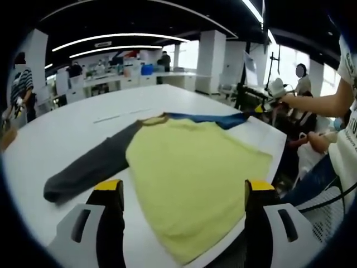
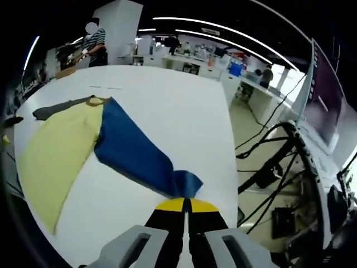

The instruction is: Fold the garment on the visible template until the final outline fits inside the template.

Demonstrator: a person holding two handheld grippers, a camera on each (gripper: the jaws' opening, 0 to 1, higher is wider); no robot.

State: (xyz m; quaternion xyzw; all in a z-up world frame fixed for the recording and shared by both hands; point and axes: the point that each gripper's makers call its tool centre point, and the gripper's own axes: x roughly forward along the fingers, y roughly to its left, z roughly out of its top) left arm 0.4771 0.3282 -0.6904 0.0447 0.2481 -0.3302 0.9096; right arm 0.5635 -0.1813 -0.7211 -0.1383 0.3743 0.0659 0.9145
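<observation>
Right gripper pinches the cuff of the blue sleeve just ahead of it, likely to fold it over the yellow shirt, while the left gripper hangs open above the shirt's hem.

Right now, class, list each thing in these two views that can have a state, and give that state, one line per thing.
Yellow shirt body: spread flat on the white table, not yet folded.
Grey sleeve: stretched straight out, flat.
Blue sleeve: stretched out, cuff end pinched.
Left claw: open, over the shirt's hem, holding nothing.
Right claw: shut on the blue sleeve's cuff.
</observation>
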